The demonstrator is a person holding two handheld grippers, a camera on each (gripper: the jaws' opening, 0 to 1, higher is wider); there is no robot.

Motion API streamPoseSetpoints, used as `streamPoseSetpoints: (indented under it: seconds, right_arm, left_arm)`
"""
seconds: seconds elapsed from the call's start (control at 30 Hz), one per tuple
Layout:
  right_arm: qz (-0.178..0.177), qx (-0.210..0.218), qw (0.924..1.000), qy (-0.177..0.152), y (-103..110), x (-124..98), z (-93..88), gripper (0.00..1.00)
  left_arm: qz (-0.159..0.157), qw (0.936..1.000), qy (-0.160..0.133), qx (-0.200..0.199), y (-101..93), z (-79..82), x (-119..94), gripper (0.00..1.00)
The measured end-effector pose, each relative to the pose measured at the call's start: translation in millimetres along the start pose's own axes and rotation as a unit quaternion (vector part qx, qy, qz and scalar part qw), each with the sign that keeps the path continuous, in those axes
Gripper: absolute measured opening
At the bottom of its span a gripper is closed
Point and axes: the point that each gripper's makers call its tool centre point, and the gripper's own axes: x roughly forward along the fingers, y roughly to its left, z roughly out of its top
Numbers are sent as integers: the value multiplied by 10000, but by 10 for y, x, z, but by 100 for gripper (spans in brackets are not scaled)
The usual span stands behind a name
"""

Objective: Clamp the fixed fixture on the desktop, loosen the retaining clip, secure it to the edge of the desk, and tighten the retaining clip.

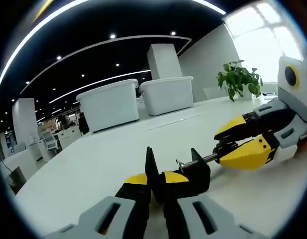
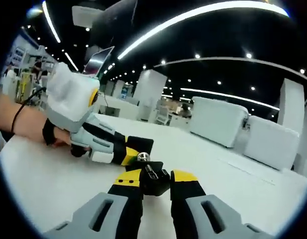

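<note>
A black clamp fixture (image 1: 195, 174) lies on the white desktop (image 1: 93, 169), and a metal screw (image 1: 198, 162) sticks out of it to the right. My left gripper (image 1: 155, 181) is shut on the fixture's black body, yellow fingertips on either side of it. My right gripper (image 1: 222, 148) comes in from the right, its yellow jaws shut around the dark knob at the screw's end. In the right gripper view, the right gripper (image 2: 155, 175) holds the black knob (image 2: 154, 183), with the screw's metal tip (image 2: 143, 157) just above. The left gripper (image 2: 136, 152) meets it from the left.
Two large white bins (image 1: 111, 104) (image 1: 168, 94) stand at the far side of the desktop, with a green potted plant (image 1: 238, 79) to their right. A person's forearm (image 2: 19, 122) rests on the table behind the left gripper. Open white tabletop (image 2: 228, 174) spreads to the right.
</note>
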Motion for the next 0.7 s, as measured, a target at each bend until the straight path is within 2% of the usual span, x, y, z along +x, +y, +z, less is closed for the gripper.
streamPoseSetpoints:
  seconds: [0.17, 0.27, 0.33, 0.43, 0.5, 0.6, 0.63, 0.7]
  right_arm:
    - [1, 172, 9999, -7, -3, 5, -8, 19]
    - [48, 779, 9969, -13, -17, -12, -8, 20]
    - [70, 1392, 9902, -71, -58, -35, 16, 20]
    - [159, 2427, 9698, -166, -136, -72, 38, 21]
    - [339, 2761, 9604, -189, -125, -70, 43, 21]
    - [708, 2772, 9582, 57, -16, -22, -27, 22]
    - [701, 2695, 9604, -92, -44, -1, 3, 23]
    - [684, 2747, 9591, -37, -58, 1, -11, 22]
  left_arm:
    - [-3, 10000, 8, -31, -3, -1, 1, 9]
    - [-6, 10000, 5, -28, -5, 0, 5, 9]
    - [-6, 10000, 3, -24, -6, -1, 4, 9]
    - [-9, 10000, 1, -22, -7, -2, 5, 9]
    - [-10, 10000, 0, -22, -7, -3, 5, 9]
    - [-15, 10000, -1, -18, -6, -4, 8, 9]
    - [-11, 10000, 1, -19, -4, -5, 7, 9]
    - [-15, 10000, 2, -26, -4, -6, 9, 9]
